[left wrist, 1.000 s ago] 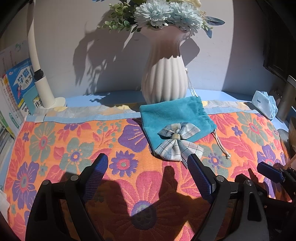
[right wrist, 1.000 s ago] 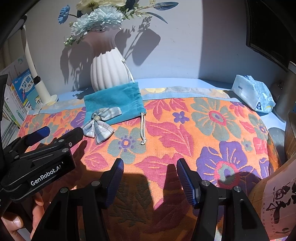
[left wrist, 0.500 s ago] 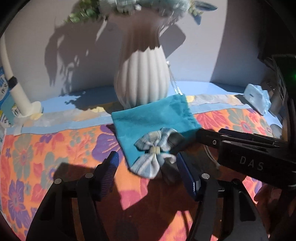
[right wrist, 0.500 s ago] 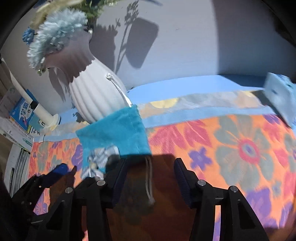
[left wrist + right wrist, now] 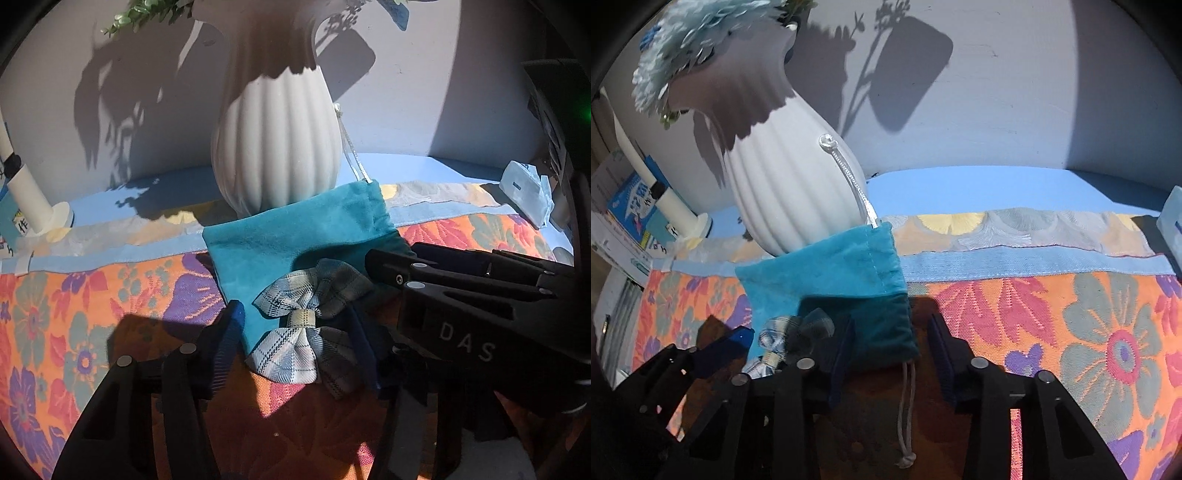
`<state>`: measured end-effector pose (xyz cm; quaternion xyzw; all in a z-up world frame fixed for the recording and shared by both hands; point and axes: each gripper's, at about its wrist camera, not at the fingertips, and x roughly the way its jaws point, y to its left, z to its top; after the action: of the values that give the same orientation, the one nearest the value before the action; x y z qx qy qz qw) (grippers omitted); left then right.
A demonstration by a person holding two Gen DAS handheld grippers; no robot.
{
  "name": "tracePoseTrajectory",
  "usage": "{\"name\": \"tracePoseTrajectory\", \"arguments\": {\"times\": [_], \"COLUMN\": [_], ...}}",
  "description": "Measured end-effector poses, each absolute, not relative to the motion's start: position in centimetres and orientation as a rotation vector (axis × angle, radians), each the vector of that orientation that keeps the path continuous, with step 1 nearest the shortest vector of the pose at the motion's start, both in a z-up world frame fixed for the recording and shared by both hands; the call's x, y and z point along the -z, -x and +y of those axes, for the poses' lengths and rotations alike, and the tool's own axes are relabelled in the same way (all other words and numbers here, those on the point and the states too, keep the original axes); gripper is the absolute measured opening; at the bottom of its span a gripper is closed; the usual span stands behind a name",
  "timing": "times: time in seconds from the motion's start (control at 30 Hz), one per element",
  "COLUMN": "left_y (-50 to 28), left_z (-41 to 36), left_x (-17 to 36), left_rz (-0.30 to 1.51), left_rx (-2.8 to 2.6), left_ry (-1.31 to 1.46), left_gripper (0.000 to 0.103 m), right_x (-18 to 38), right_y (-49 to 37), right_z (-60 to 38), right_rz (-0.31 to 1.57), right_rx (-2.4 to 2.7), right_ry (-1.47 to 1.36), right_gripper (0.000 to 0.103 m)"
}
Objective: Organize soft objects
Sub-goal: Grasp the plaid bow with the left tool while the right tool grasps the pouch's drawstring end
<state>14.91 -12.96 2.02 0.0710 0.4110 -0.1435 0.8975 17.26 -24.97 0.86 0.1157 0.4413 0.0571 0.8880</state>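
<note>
We see the teal pouch (image 5: 295,236) lying flat on the flowered cloth (image 5: 92,314) over the bench, its top edge against the white ribbed vase (image 5: 275,147). The plaid bow (image 5: 306,325) rests on the pouch's near corner. Our left claw (image 5: 295,341) is closing around the bow, pads not yet pressing. Our right claw (image 5: 892,350) is closing astride the pouch's drawstring corner, still spread.

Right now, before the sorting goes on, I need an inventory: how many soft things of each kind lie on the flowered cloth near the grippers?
Teal drawstring pouch: 1
Plaid bow: 1
Total: 2

The tissue pack sits off to the side, not counted.
</note>
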Motion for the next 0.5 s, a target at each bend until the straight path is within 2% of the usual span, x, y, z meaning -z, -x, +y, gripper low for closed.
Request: {"name": "tracePoseTrajectory", "arguments": {"times": [0.2, 0.5], "left_y": [-14.93, -14.74], "left_z": [-13.08, -13.15], "left_x": [-2.05, -2.14], "left_rz": [0.846, 0.825], "left_rx": [0.305, 0.305], "left_ry": [-0.162, -0.182], "left_gripper": [0.039, 0.025], "right_x": [-0.89, -1.47], "right_y": [-17.15, -16.35], "right_z": [-24.35, -24.06], "right_rz": [0.904, 0.854], "right_rx": [-0.109, -0.096], "right_ry": [-0.211, -0.175], "right_gripper": [0.022, 0.016]}}
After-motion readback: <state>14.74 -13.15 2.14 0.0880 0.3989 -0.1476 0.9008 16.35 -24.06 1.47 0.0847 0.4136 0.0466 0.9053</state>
